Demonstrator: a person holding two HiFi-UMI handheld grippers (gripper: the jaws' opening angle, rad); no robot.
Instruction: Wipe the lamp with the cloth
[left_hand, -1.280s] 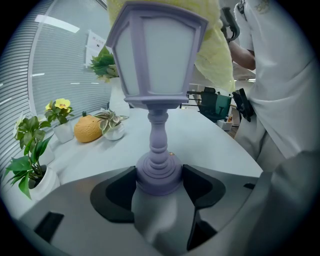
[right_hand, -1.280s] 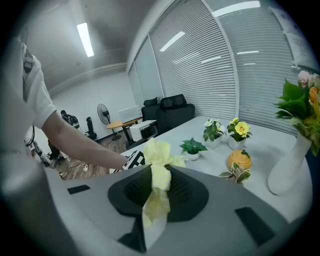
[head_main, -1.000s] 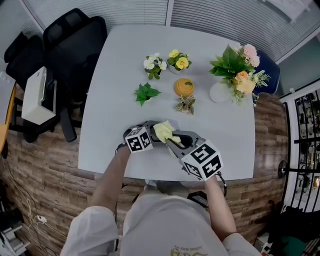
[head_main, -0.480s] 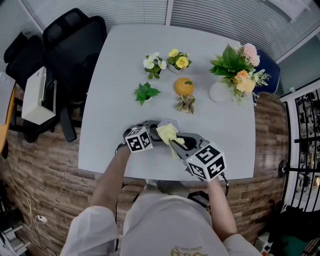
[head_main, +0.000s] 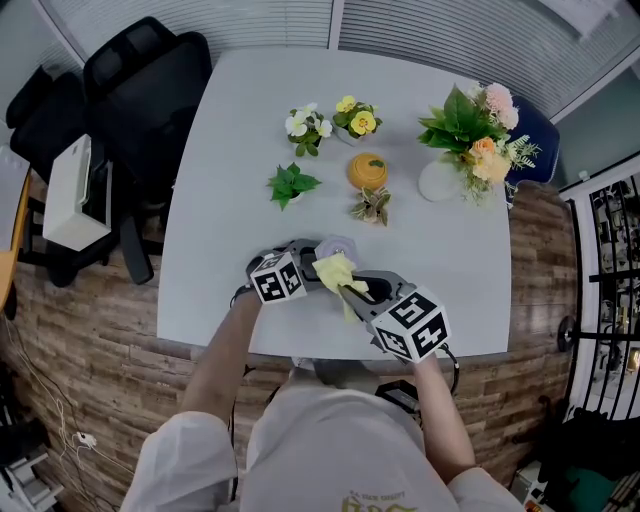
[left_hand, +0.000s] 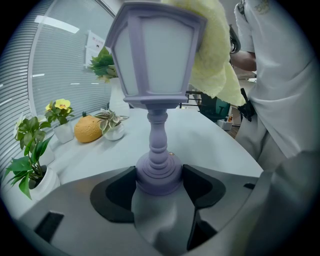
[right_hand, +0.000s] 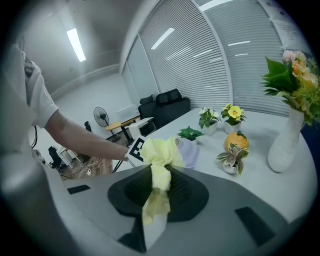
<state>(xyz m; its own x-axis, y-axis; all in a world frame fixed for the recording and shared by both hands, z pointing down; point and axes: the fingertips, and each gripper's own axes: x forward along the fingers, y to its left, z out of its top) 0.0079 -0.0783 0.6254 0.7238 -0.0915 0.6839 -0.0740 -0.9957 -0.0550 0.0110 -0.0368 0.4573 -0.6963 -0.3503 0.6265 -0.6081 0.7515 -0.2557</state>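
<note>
A small lilac lantern-shaped lamp with white panes is held by its round base in my left gripper, which is shut on it. In the head view the lamp shows just past the left gripper. A yellow cloth is pinched in my right gripper, which is shut on it. The cloth lies against the lamp's upper right side, and in the head view the cloth covers the lamp's near side in front of the right gripper.
On the white table farther back stand small potted plants, an orange ornament and a white vase of flowers. A black chair stands at the table's left.
The right gripper has drawn the cloth slightly toward me and down the lamp's side, baring the lamp's top. The left gripper holds the lamp in place.
</note>
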